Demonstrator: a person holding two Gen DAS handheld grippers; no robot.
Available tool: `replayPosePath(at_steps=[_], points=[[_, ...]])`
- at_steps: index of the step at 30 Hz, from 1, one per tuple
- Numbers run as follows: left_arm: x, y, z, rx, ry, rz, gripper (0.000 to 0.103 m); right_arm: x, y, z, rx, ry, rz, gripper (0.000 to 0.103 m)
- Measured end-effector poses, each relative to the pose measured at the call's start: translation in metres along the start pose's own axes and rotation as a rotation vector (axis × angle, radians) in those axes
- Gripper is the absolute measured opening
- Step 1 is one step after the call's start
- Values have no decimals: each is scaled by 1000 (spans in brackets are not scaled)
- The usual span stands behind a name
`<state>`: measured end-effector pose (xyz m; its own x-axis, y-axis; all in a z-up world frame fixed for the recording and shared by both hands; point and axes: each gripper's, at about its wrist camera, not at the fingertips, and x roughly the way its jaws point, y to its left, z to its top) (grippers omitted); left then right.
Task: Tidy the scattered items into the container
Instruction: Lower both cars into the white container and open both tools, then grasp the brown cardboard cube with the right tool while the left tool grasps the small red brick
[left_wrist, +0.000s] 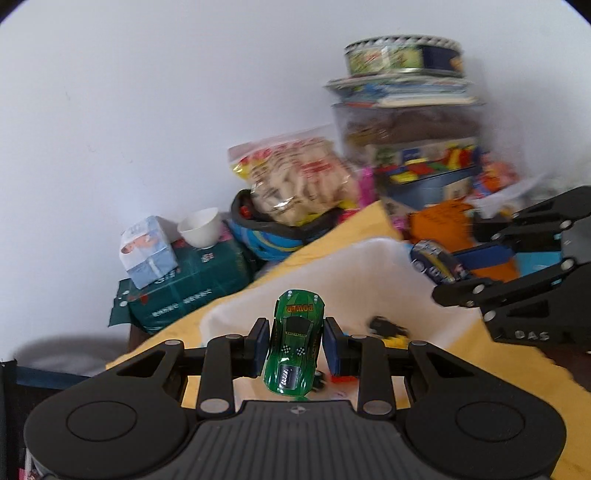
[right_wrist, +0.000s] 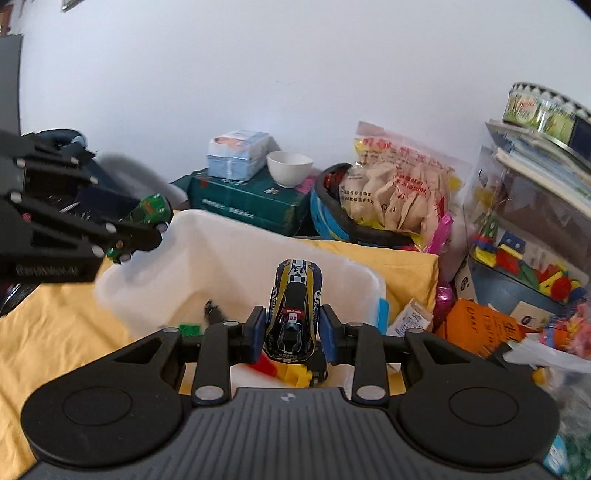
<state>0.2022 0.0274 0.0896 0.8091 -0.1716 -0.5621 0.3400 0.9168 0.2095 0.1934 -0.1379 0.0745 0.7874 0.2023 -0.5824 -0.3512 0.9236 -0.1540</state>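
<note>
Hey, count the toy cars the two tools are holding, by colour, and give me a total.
Green car: 1, in the left tool
Black and yellow car: 1, in the right tool
Total: 2

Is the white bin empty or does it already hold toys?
Not empty: the white bin holds small bricks and a dark toy.

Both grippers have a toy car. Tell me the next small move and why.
Probably lower both a little over the white bin, then release. The left gripper clamps the green car, the right gripper the black-and-yellow car, both above the bin's opening.
</note>
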Motion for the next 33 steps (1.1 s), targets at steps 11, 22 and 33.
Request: replayPosePath(at_steps=[11, 22, 33], points=[[-2, 5, -28, -99, 59, -38, 56, 3, -10, -14, 104, 0, 48, 50], [-49, -28, -160, -320, 299, -237, 67, -19, 8, -119, 210, 244, 148, 47], [-69, -66, -196, -258, 376, -251, 66, 6, 76, -164, -43, 321, 213, 40]])
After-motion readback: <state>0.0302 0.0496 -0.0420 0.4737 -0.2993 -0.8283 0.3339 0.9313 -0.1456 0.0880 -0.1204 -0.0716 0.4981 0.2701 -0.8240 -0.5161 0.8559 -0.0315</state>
